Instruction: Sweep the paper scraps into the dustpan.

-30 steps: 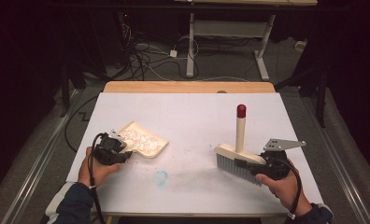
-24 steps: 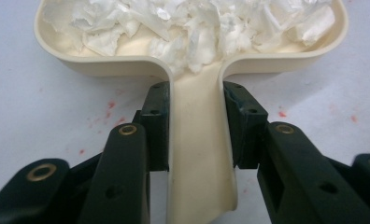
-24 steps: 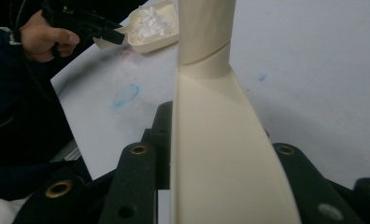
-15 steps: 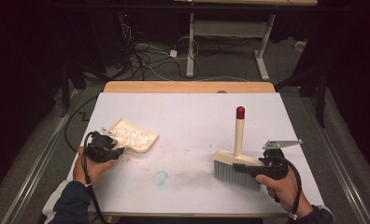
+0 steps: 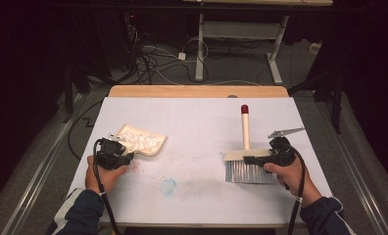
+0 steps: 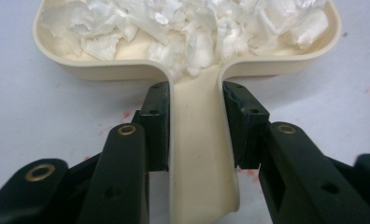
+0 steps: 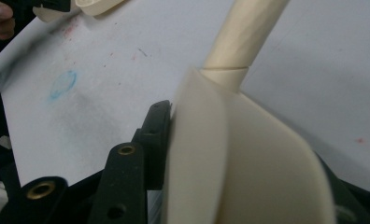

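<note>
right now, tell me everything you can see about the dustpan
The dustpan is cream, apparently plastic, with a shallow rounded tray and a flat handle. It lies on the white table at the person's left, tray pointing away from the hand. White torn scraps fill the tray. The left gripper is shut on the handle, one jaw on each side edge.

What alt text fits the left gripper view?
Two black tongs close on the flat handle of a cream dustpan, one pad on each side. The pan's tray beyond them holds a heap of torn white paper scraps, and it all rests on a white table flecked with faint red marks.
</note>
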`<action>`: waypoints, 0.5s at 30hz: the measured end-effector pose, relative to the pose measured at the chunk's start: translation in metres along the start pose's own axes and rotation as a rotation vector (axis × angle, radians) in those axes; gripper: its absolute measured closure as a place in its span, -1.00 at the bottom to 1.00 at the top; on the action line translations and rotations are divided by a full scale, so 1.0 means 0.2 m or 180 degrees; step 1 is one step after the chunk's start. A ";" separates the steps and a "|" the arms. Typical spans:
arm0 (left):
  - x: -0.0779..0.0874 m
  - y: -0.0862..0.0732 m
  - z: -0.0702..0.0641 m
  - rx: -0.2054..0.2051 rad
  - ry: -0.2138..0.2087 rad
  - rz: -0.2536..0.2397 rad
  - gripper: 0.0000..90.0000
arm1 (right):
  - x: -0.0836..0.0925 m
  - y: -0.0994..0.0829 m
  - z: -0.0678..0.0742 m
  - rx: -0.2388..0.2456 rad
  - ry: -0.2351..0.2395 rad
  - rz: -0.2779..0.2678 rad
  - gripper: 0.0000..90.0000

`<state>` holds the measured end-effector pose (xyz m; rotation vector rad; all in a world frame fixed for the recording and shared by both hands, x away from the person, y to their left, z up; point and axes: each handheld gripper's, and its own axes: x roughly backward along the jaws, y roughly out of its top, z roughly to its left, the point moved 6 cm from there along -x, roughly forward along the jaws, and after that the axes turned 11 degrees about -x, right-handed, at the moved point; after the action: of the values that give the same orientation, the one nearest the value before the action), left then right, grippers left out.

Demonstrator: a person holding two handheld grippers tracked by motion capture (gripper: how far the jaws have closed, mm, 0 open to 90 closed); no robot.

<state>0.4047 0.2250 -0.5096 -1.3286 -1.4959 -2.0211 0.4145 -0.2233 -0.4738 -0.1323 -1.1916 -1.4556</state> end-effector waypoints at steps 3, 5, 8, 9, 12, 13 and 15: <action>-0.01 0.01 -0.03 0.0087 -0.0057 -0.0058 0.38 | 0.00 0.03 -0.02 -0.0030 -0.0017 -0.0023 0.34; -0.02 0.01 -0.06 0.0097 -0.0106 -0.0091 0.34 | 0.00 0.04 -0.05 -0.0093 0.0017 -0.0023 0.33; -0.02 0.02 -0.10 0.0089 -0.0143 -0.0099 0.26 | 0.00 0.06 -0.08 -0.0176 0.0057 -0.0033 0.30; -0.03 0.02 -0.11 0.0101 -0.0132 -0.0098 0.21 | 0.00 0.06 -0.08 -0.0198 0.0061 -0.0031 0.28; -0.02 0.02 -0.14 0.0105 -0.0208 -0.0100 0.19 | 0.01 0.07 -0.10 -0.0191 -0.0035 -0.0090 0.18; -0.02 0.01 -0.15 0.0113 -0.0264 -0.0099 0.19 | 0.02 0.08 -0.11 -0.0186 -0.0076 -0.0140 0.15; -0.02 0.01 -0.16 0.0092 -0.0283 -0.0096 0.18 | 0.02 0.09 -0.12 -0.0158 -0.0114 -0.0168 0.13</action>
<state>0.3911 0.1949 -0.5121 -1.4096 -1.5862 -1.9747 0.4394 -0.2396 -0.4723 -0.1625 -1.1962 -1.5351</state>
